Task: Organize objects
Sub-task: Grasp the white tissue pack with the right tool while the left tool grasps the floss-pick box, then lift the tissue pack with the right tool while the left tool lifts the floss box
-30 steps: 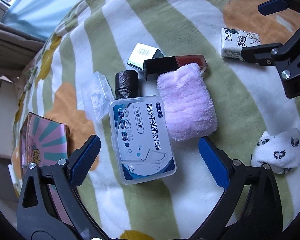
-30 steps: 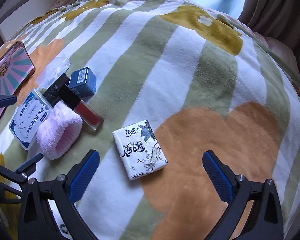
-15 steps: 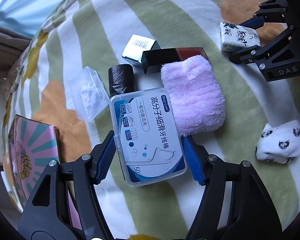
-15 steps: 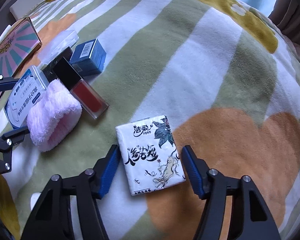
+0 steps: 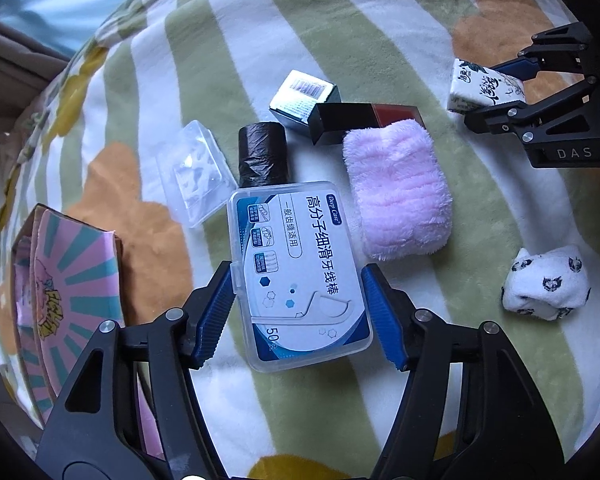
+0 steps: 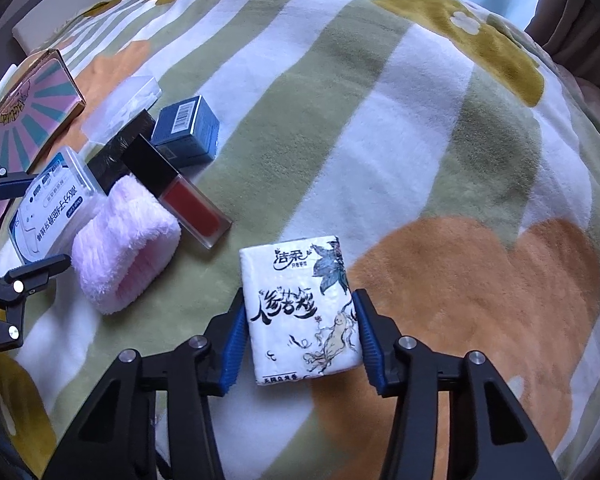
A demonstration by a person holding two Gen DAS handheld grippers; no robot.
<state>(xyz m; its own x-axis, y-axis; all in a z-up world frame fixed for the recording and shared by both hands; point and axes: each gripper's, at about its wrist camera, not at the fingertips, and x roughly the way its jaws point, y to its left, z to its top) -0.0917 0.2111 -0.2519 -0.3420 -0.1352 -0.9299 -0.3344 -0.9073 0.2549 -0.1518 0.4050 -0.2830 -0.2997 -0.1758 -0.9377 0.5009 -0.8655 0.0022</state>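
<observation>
The left tool (image 5: 298, 312) has just closed its blue pads on the long sides of the clear floss pick box (image 5: 296, 268), which lies on the striped blanket (image 5: 380, 20) beside a pink fluffy cloth (image 5: 398, 196). The right tool (image 6: 298, 332) has just clamped the sides of the tissue pack (image 6: 300, 308), also on the blanket, well apart from the box.

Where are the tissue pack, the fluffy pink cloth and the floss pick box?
tissue pack (image 6: 300, 312): right wrist view, printed top face.
fluffy pink cloth (image 5: 398, 188): left wrist view, top middle.
floss pick box (image 5: 300, 272): left wrist view, lid label.
</observation>
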